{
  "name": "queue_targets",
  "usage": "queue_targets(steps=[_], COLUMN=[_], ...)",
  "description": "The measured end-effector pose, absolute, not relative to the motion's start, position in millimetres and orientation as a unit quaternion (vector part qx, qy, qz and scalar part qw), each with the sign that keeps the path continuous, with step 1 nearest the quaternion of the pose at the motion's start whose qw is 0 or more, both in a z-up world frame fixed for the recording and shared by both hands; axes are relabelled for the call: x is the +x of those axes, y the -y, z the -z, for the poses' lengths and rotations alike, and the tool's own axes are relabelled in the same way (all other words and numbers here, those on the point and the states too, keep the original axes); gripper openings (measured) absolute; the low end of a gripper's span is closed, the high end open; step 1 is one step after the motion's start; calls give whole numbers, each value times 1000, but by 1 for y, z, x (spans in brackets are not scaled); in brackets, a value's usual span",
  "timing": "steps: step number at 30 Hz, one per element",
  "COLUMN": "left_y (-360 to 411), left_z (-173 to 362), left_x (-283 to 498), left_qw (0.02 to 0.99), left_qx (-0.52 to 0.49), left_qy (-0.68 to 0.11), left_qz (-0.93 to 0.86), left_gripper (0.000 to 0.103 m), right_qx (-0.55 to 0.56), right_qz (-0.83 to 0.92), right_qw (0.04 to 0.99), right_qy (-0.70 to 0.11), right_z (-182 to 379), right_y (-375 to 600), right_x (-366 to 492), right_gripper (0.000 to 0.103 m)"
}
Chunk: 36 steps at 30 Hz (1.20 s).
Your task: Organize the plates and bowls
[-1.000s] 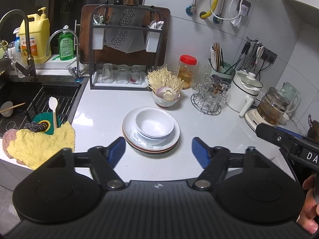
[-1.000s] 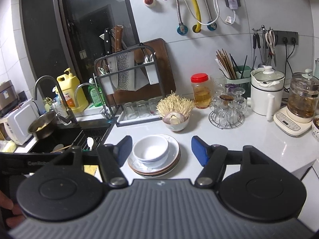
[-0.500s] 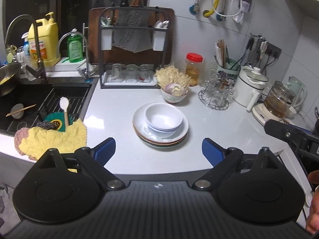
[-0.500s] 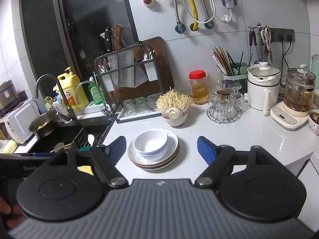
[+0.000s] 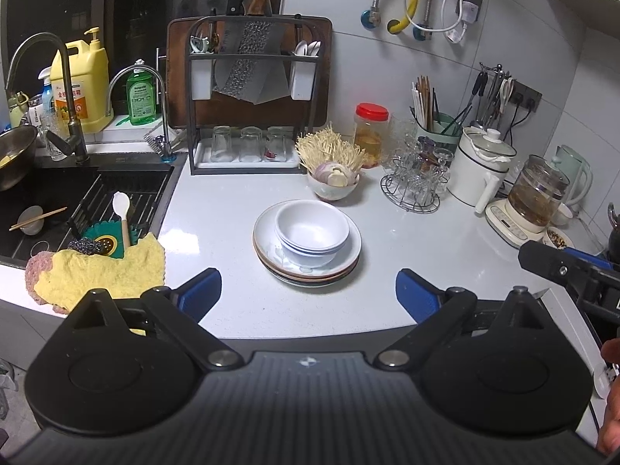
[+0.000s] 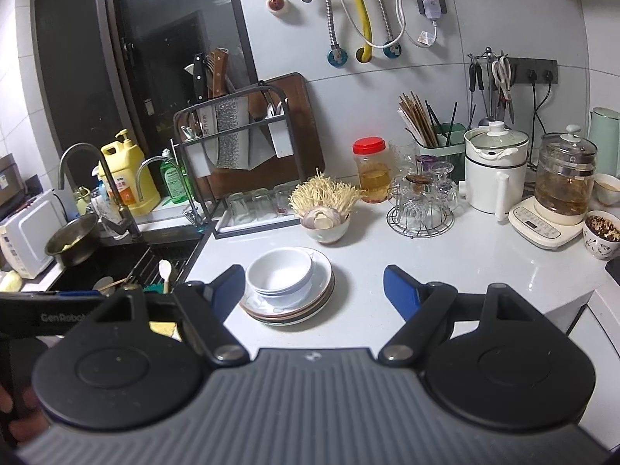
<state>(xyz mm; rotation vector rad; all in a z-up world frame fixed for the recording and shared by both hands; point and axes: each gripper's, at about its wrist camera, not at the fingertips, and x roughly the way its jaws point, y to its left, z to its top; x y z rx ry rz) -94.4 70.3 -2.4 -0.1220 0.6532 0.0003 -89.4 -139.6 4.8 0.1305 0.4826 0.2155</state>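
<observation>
Nested white bowls (image 5: 312, 232) sit on a stack of plates (image 5: 348, 261) in the middle of the white counter. My left gripper (image 5: 308, 285) hovers in front of the stack, open wide, with nothing between its blue fingers (image 5: 201, 290). From the right wrist view, the same bowls (image 6: 279, 271) and plates (image 6: 325, 290) lie just beyond my right gripper (image 6: 312, 277), which is also open and empty. Its left finger stands close beside the stack. The right gripper's body (image 5: 562, 267) shows at the right edge of the left wrist view.
A bowl of enoki mushrooms (image 5: 335, 184) stands right behind the stack, with a wire rack of glasses (image 5: 414, 190) to its right. A knife-and-glass rack (image 5: 248, 116) lines the back wall. The sink (image 5: 77, 201) and a yellow cloth (image 5: 104, 271) lie left; kettles (image 5: 538, 201) right.
The jaws of both grippers have spread wider. Both hands have shifted a little, so the stack sits slightly differently in each view. The dishes have not moved.
</observation>
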Motion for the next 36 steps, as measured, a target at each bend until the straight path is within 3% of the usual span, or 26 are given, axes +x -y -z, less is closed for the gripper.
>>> queue_targets(steps=[9, 10, 12, 36], left_y=[-69, -69, -67, -63], left_z=[0, 0, 1, 1], left_x=[-92, -91, -90, -90], left_qw=[944, 943, 942, 942], left_qx=[-51, -49, -47, -23], left_qy=[-327, -328, -331, -335], left_qz=[-14, -12, -12, -3], left_gripper=[99, 99, 99, 99], right_qx=[73, 75, 80, 97], right_qz=[-103, -100, -87, -81], right_qw=[963, 963, 965, 960], right_qy=[-239, -240, -236, -252], right_z=[-2, -1, -1, 6], right_y=[142, 143, 146, 151], right_x=[-90, -90, -90, -94], right_gripper=[80, 83, 103, 103])
